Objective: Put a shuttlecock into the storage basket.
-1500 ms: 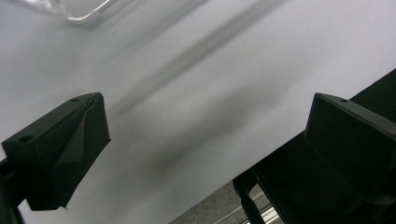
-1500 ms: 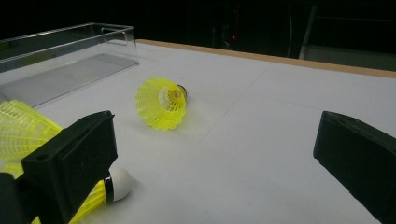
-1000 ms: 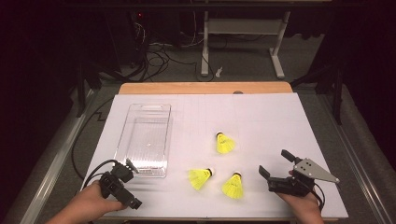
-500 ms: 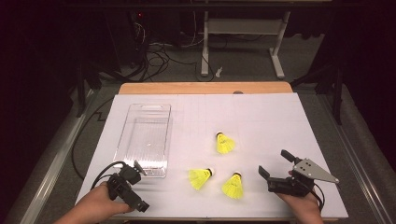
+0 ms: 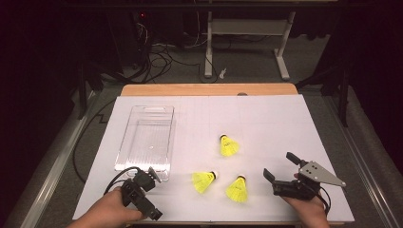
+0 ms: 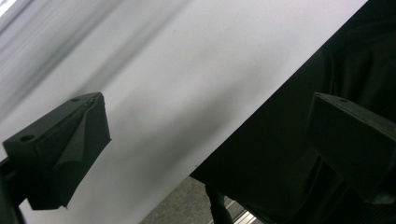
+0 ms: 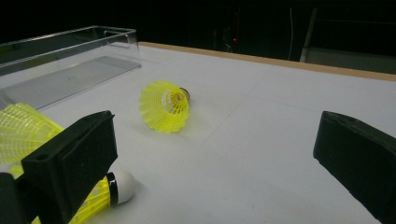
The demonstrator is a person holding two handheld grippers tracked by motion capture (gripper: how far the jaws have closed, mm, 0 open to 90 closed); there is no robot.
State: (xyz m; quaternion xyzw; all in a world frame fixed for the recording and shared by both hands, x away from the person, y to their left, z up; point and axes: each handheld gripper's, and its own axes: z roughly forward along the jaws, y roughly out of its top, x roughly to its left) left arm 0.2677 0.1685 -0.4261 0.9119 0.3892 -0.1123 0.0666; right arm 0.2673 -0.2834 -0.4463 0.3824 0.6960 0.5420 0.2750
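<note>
- Both grippers sit at the near edge of the tabletop (image 5: pixel 266 114). The left gripper (image 5: pixel 151 176) is held in the person's left hand (image 5: pixel 111 211). The right gripper (image 5: pixel 281 170) is held in the right hand (image 5: pixel 306 211). Each one has its jaws spread apart with nothing between them.
- White paper covers the tabletop, and a strip of wood shows along its far edge. In the left gripper view the left gripper (image 6: pixel 205 140) is tilted, looking across the paper's edge toward the dark floor.
- A clear plastic tray (image 5: pixel 124 156) lies just ahead of the left gripper, with its long side running away from the person. Its near corner is close beside the jaws. In the right gripper view the tray (image 7: pixel 70 35) is far off to the left.
- Three yellow shuttlecocks lie on their sides between the two grippers.
- The nearest shuttlecock (image 5: pixel 237 188) lies just to the left of the right gripper (image 7: pixel 215 154). In that gripper's view its white cork tip (image 7: pixel 122 184) shows beside the left jaw.
- A second shuttlecock (image 5: pixel 204 181) lies farther left, about midway between the grippers.
- The third shuttlecock (image 5: pixel 229 146) (image 7: pixel 165 106) lies ahead of the right gripper, well apart from it.
</note>
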